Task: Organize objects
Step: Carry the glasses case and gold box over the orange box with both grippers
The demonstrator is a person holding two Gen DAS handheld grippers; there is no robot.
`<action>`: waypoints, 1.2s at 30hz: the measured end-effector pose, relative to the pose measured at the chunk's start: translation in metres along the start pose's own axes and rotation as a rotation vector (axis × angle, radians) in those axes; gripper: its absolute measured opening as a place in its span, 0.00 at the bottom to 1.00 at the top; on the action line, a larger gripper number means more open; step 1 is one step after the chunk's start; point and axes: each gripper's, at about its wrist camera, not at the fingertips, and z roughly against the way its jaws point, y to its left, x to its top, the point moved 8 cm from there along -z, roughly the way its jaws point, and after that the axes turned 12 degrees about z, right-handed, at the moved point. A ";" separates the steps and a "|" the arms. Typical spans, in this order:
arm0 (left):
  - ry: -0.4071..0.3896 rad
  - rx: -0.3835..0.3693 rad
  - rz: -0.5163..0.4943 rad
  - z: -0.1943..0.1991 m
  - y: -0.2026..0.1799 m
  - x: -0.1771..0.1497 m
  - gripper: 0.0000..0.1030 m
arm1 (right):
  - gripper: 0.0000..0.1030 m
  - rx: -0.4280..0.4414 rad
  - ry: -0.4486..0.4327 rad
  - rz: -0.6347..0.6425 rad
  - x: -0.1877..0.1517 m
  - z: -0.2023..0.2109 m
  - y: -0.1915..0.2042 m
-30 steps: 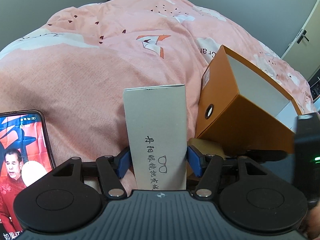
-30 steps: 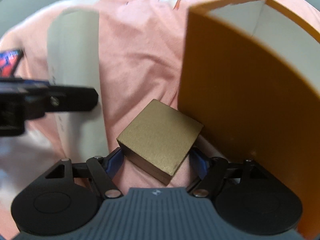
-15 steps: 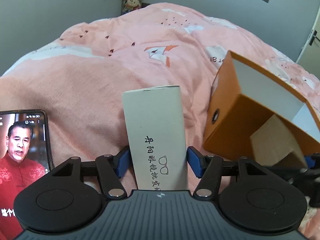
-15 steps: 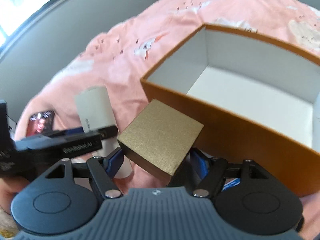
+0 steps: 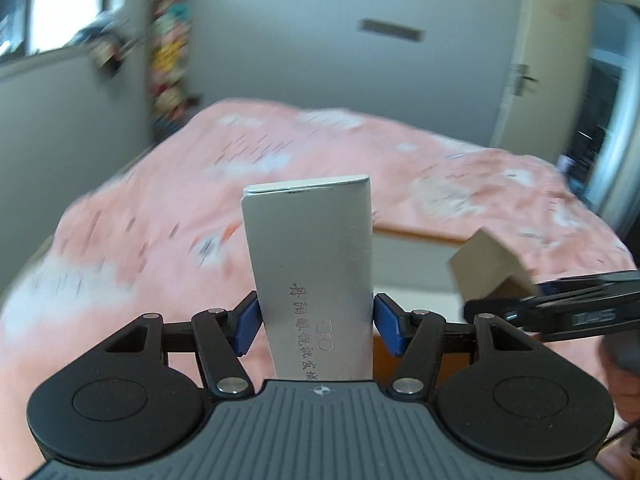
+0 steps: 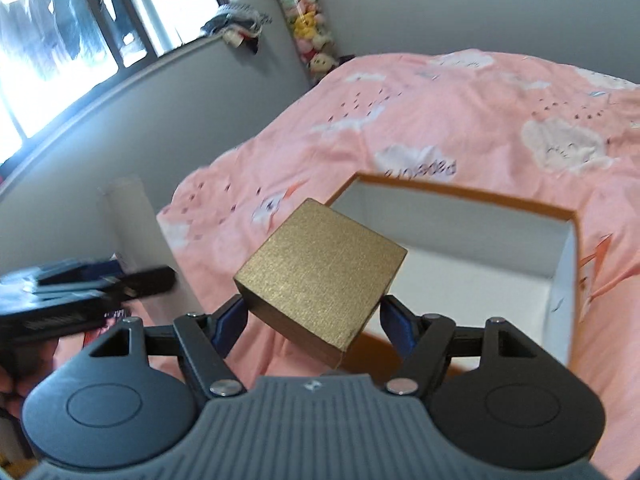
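My left gripper is shut on a long grey glasses case with black printed characters, held upright above the bed. My right gripper is shut on a small gold box, tilted on a corner. An open orange box with a white inside lies on the pink quilt just beyond the gold box. The left wrist view shows the gold box and the right gripper at right, with the orange box's rim behind the case. The right wrist view shows the grey case at left.
A pink quilt with cloud and bird prints covers the bed. Stuffed toys hang in the far corner by a window. A door with a handle stands at the right.
Both grippers have risen with their loads. The phone has dropped out of the left view, the room's walls and door now show, and the orange box's open inside lies below the gold box.
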 end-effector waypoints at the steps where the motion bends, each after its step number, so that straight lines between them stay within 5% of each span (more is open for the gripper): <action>1: -0.009 -0.029 -0.032 -0.001 -0.013 0.013 0.67 | 0.71 -0.016 -0.008 -0.003 0.004 0.003 -0.007; 4: 0.016 -0.120 -0.100 -0.013 -0.049 0.039 0.67 | 0.71 -0.074 -0.025 -0.001 0.014 0.010 -0.033; 8: 0.158 -0.182 -0.194 -0.072 -0.088 0.050 0.67 | 0.71 -0.111 0.002 -0.030 0.019 -0.001 -0.065; 12: 0.360 -0.131 -0.228 -0.153 -0.097 0.030 0.67 | 0.71 -0.127 0.084 -0.038 0.011 -0.030 -0.094; 19: 0.545 -0.007 -0.292 -0.239 -0.078 -0.009 0.67 | 0.71 -0.073 0.247 -0.101 -0.022 -0.086 -0.125; 29: 0.635 0.085 -0.363 -0.291 -0.055 -0.027 0.67 | 0.71 0.019 0.334 -0.164 -0.030 -0.132 -0.139; 36: 0.628 0.136 -0.413 -0.303 -0.051 -0.040 0.69 | 0.71 0.069 0.358 -0.209 -0.034 -0.141 -0.140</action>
